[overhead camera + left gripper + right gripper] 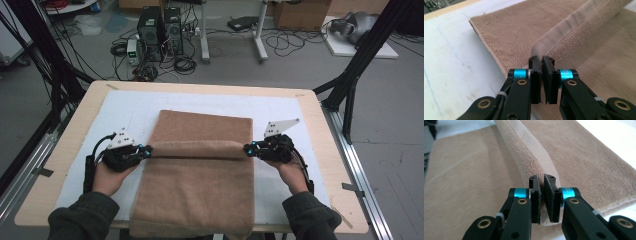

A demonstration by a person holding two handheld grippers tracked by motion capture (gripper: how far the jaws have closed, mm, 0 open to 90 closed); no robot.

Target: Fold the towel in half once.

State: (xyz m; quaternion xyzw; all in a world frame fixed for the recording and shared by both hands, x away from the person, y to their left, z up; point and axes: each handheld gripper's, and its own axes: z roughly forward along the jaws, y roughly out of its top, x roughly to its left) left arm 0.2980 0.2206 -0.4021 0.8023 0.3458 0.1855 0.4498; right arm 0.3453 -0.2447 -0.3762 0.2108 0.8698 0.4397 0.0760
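One brown towel [200,175], lying on one worktop [65,165] under one white mat [125,107]. Two hand-held grippers: a left hand-held gripper [148,150] and a right hand-held gripper [246,149], each with two black jaws. Two hands and two dark sleeves. On the floor beyond, two black computer towers [160,31] and two cardboard boxes [300,14].

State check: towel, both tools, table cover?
towel: flat on the table, a lifted ridge across its middle, near end hanging over the table edge.
left tool: shut on the ridge's left end.
right tool: shut on the ridge's right end.
white cover: flat under the towel.
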